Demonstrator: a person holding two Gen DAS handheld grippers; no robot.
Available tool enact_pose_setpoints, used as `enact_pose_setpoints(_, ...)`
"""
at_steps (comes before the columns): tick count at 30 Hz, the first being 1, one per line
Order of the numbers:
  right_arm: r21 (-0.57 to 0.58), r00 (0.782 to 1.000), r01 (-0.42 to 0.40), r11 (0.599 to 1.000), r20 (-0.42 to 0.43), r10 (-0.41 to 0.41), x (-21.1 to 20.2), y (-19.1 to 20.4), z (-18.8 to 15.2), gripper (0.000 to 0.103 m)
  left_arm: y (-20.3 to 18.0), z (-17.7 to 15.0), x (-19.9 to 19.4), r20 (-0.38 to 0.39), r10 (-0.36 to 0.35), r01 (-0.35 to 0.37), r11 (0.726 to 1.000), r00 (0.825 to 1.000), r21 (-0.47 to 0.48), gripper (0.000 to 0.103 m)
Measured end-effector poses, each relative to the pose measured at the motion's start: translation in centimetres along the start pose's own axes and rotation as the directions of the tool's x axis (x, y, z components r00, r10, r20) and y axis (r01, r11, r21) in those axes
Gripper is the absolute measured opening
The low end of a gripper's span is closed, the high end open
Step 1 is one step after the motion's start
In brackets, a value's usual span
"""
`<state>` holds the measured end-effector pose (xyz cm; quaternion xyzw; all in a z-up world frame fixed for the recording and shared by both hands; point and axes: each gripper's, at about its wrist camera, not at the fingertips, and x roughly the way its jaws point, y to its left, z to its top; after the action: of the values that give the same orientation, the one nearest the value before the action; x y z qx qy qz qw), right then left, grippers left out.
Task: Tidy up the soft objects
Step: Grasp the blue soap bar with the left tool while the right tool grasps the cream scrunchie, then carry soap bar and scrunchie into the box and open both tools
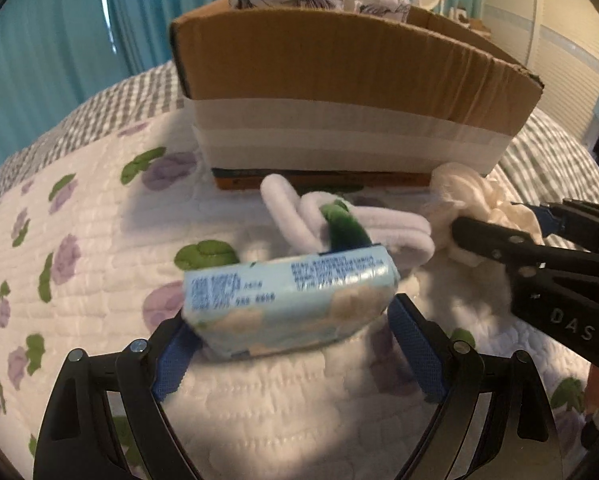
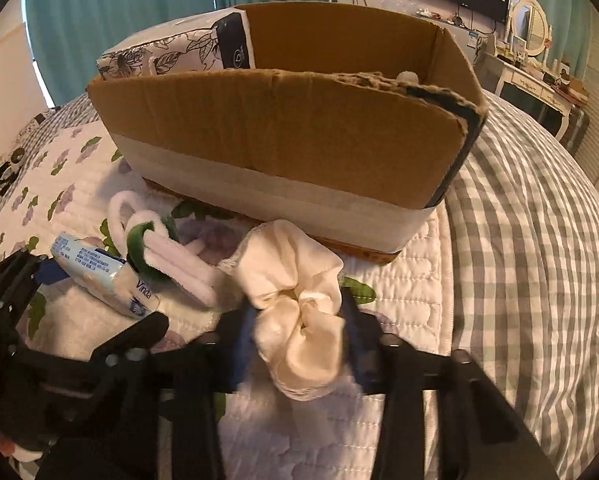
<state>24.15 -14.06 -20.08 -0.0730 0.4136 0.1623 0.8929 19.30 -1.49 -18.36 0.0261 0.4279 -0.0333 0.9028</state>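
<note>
Right wrist view reads "Vinda" on the tissue pack beside the cream scrunchie

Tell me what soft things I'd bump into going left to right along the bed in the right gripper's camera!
Blue tissue pack → white fluffy band with a green loop → cream scrunchie, pinched by the right gripper.
</note>
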Motion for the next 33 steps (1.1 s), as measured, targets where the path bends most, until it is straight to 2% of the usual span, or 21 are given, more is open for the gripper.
enact_pose_setpoints(3,0.009,1.0,-0.012,1.0,0.007,0.012,-0.7,-0.5,-0.1,0.029,-0.1,0.0,0.0,-0.009,-0.027,0.027,1.0,1.0,0.009,0.089)
enact_pose_setpoints(4,0.017,1.0,-0.015,1.0,0.013,0.015,-1.2,-0.8,-0.2,0.028,-0.1,-0.1,-0.3,-0.007,-0.035,0.035,0.999,0.999,0.014,0.084)
enact_pose_setpoints(5,0.023,1.0,-0.015,1.0,0.019,0.015,-1.7,-1.0,-0.3,0.028,-0.1,-0.1,-0.5,-0.007,-0.046,0.046,0.999,0.999,0.017,0.073)
enact_pose_setpoints(14,0.065,0.999,-0.012,0.998,0.04,0.01,-5.9,-1.1,-1.6,0.028,0.2,-0.9,-4.7,0.02,-0.081,0.08,0.996,0.997,0.035,0.072)
enact_pose_setpoints(22,0.113,0.99,-0.016,0.993,0.144,-0.001,-13.6,0.4,-1.3,0.027,1.7,0.6,-11.1,0.083,-0.106,0.104,0.994,0.991,0.036,0.072)
enact_pose_setpoints(28,0.097,0.978,0.004,0.995,0.206,-0.024,-19.9,2.3,-1.3,0.027,2.4,1.6,-17.4,0.184,-0.128,0.117,0.991,0.974,0.07,0.072)
enact_pose_setpoints(33,0.082,0.962,0.009,0.997,0.271,-0.031,-24.6,3.9,-0.7,0.027,2.5,2.6,-21.3,0.249,-0.144,0.12,0.987,0.958,0.107,0.072)
